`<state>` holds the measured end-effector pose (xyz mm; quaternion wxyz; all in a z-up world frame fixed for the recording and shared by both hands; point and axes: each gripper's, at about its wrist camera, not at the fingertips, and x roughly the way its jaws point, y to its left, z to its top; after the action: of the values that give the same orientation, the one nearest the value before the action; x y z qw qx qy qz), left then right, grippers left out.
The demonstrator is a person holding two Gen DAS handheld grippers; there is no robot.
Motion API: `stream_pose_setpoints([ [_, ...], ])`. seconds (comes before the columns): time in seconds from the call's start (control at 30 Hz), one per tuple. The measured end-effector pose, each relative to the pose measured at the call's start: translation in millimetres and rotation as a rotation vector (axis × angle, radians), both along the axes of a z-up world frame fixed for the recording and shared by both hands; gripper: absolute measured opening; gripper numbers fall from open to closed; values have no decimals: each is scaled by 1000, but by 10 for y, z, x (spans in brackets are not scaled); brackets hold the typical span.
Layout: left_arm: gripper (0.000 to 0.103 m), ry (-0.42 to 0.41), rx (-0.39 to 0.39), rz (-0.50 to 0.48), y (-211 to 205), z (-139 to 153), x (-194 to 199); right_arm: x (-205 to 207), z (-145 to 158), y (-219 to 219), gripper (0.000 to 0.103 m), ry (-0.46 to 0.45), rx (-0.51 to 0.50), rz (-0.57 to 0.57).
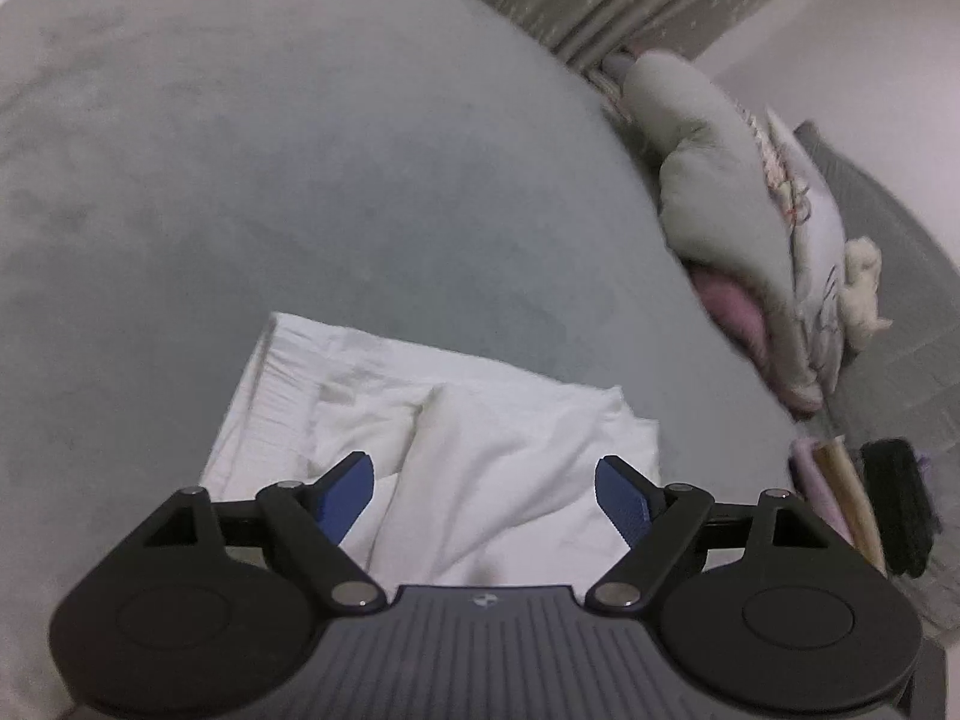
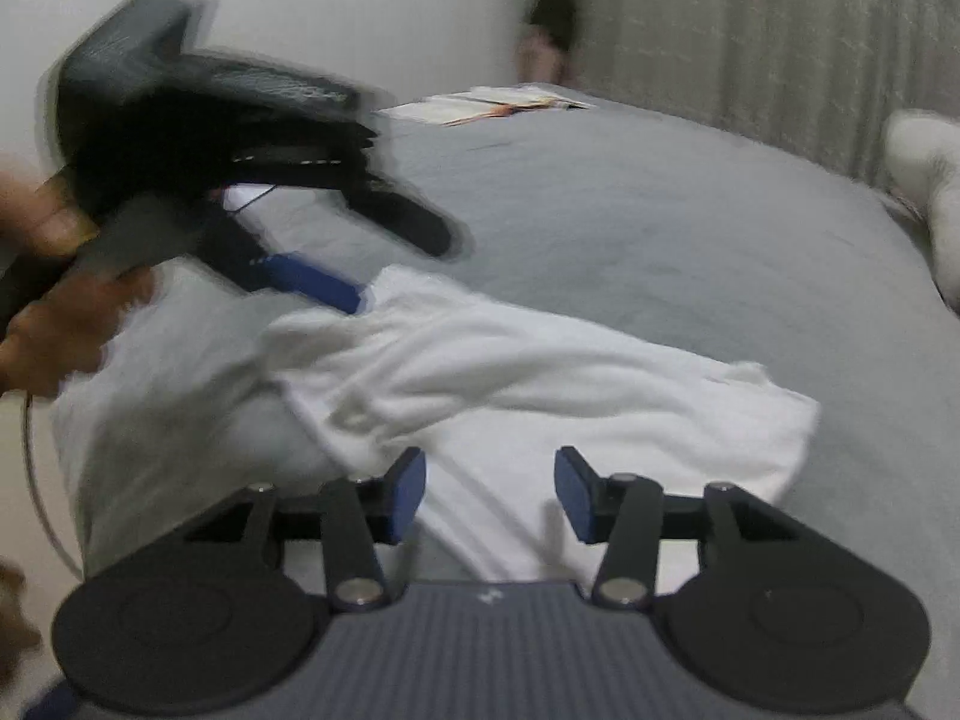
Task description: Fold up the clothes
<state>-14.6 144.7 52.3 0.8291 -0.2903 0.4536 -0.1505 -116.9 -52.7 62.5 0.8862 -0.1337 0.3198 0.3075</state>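
White garment [image 1: 456,450] folded on grey bed [image 1: 300,180], both grippers above it.
Left gripper [image 1: 485,489] fingers spread, empty; right gripper [image 2: 490,495] fingers parted, nothing pinched, cloth below.

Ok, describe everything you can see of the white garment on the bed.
The white garment is soft, wrinkled cloth, folded into a rough rectangle with overlapping layers and a finely ribbed or pleated strip along one edge. It lies flat on the grey bedcover, near its front edge. Both grippers hover over it with jaws open, the left gripper and the right gripper; neither clamps any cloth.
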Motion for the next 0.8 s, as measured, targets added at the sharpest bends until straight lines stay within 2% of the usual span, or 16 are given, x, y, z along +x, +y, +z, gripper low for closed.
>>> stream_pose_setpoints([
  [0.07, 80, 36, 15, -13, -62, -71, 108, -15, -54, 133, 46, -12, -15, 31],
  [0.23, 80, 38, 99, -85, -272, -99, 255, 32, -116, 362, 45, -49, 6, 54],
  [0.37, 80, 48, 102, -103, -345, -149, 304, 106, -169, 446, 45, -49, 38, 36],
  [0.53, 80, 27, 104, -147, -406, -158, 332, 177, -242, 451, 49, -45, 29, -2],
  [0.57, 74, 17, 104, -159, -418, -149, 327, 186, -250, 443, 51, -44, 31, -6],
  [0.6, 62, 6, 105, -168, -431, -138, 322, 197, -255, 437, 51, -43, 33, -11],
  [0.73, 46, -6, 107, -148, -401, -105, 296, 215, -286, 441, 51, -47, 30, -14],
  [0.8, 34, -22, 87, -127, -366, -72, 267, 218, -300, 444, 46, -52, 27, -19],
])
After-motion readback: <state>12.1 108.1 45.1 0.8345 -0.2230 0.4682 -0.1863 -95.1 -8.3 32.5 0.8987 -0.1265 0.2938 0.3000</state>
